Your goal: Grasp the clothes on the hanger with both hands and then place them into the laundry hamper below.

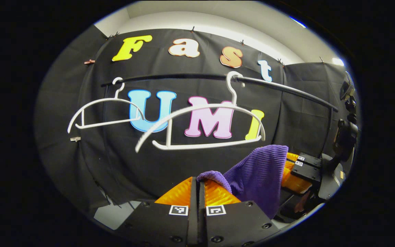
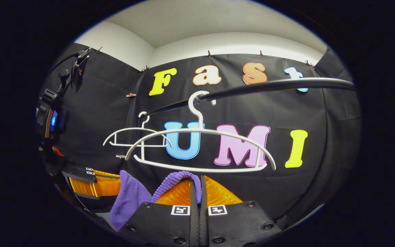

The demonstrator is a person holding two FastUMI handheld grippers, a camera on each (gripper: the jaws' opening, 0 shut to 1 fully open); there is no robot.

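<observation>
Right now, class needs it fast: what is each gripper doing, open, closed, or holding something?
Left gripper: closed, pinching a fold of the purple garment.
Right gripper: closed, pinching the purple garment, below the bare white hanger.

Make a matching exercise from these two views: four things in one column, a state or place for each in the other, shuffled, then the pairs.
Things:
1. purple garment
2. near white hanger
3. far white hanger
4. black rail

States or places:
A. bare, hanging farther along the rail
B. pinched between both grippers' fingers
C. runs across the booth, carrying both hooks
D. bare, hanging just above the garment

Pairs: 1-B, 2-D, 3-A, 4-C

The left gripper and right gripper each clamp an end of the garment.
</observation>
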